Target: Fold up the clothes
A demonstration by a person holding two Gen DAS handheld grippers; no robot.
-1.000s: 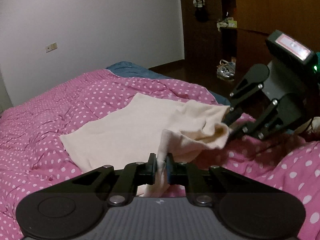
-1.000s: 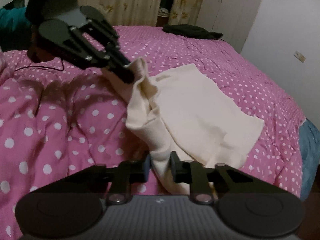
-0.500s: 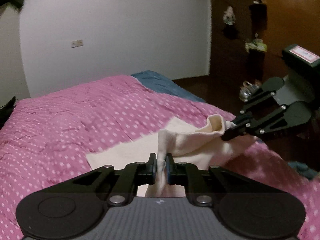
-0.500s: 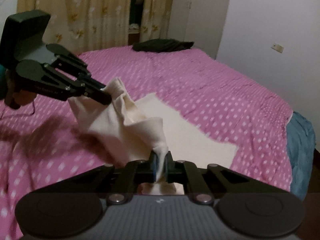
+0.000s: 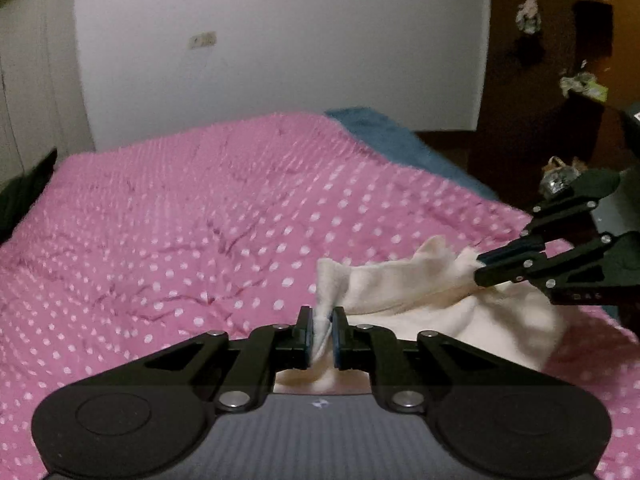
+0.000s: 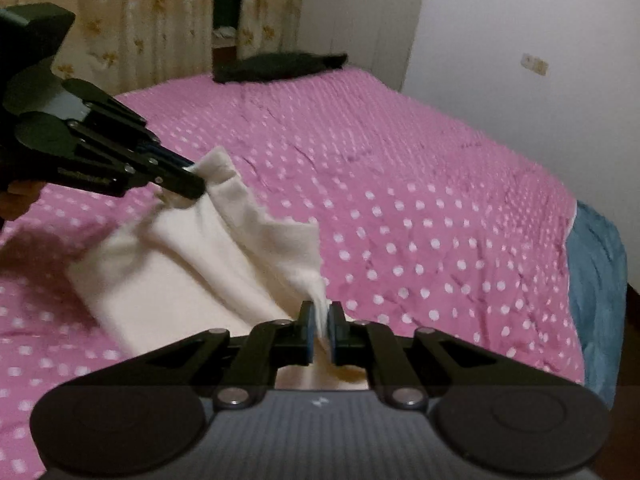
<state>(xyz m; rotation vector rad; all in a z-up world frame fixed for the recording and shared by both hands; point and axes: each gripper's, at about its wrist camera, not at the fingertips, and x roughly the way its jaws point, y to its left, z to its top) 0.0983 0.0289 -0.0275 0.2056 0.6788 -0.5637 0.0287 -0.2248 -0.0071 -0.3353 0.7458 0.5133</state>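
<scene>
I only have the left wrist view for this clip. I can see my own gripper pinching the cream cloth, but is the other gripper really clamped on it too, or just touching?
Observer: In the right wrist view, the right gripper is shut on a corner of the cream cloth; the fabric runs up from between its pads.

Operator: What lies at the head of the bed? My view cuts off at the left edge.

Observer: A dark garment lies flat at the far end of the pink dotted quilt, near patterned curtains.

Operator: Is any of the cloth still lying on the quilt?

Observer: Yes. Below the left gripper, the lower part of the cloth rests on the quilt, while the pinched edge is raised.
</scene>
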